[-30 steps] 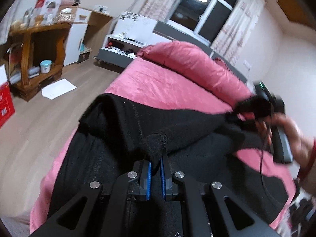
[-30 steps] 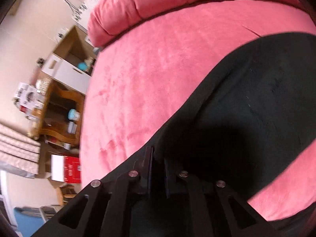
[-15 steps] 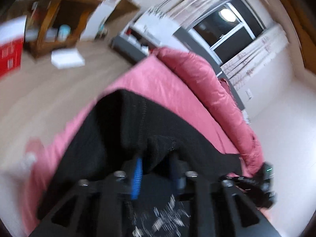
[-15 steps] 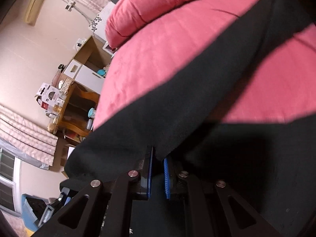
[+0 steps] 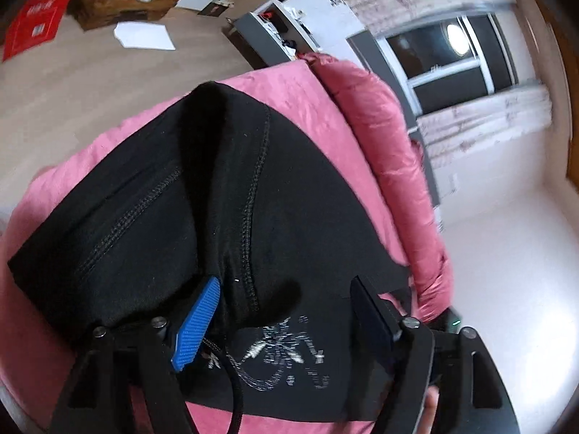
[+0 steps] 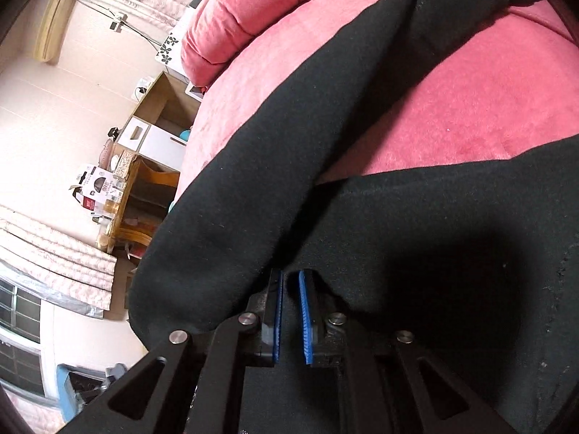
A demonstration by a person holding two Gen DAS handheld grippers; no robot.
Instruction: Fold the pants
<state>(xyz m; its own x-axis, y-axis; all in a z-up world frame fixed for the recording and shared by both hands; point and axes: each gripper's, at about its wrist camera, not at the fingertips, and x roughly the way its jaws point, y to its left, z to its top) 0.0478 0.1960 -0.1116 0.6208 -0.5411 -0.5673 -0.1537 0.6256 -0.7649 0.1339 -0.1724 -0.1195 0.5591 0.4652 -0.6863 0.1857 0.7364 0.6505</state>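
Note:
The black pants [image 5: 253, 181] lie folded on the pink bed [image 5: 296, 83], seams and a white print [image 5: 286, 350] showing. My left gripper [image 5: 286, 284] hovers low over them. Its jaws are opening and stand wide apart, with fabric lying between the blue pads [image 5: 199, 314] but not pinched. In the right wrist view, my right gripper [image 6: 289, 274] is shut on a fold of the black pants [image 6: 398, 253]. A leg [image 6: 289, 126] stretches from it across the bed [image 6: 470, 108].
A rolled pink duvet [image 5: 380, 126] lies along the bed's far side. Wooden floor [image 5: 90, 83] with a white paper [image 5: 144, 34] and a red box [image 5: 32, 21] lies beyond the bed edge. A wooden shelf [image 6: 134, 195] stands by the wall. A fingertip [image 5: 430, 408] shows at lower right.
My left gripper's jaws have spread wide and let go of the pants fold, and the gripper rolled and dropped lower. My right gripper carried the pant leg across and down, still pinching it.

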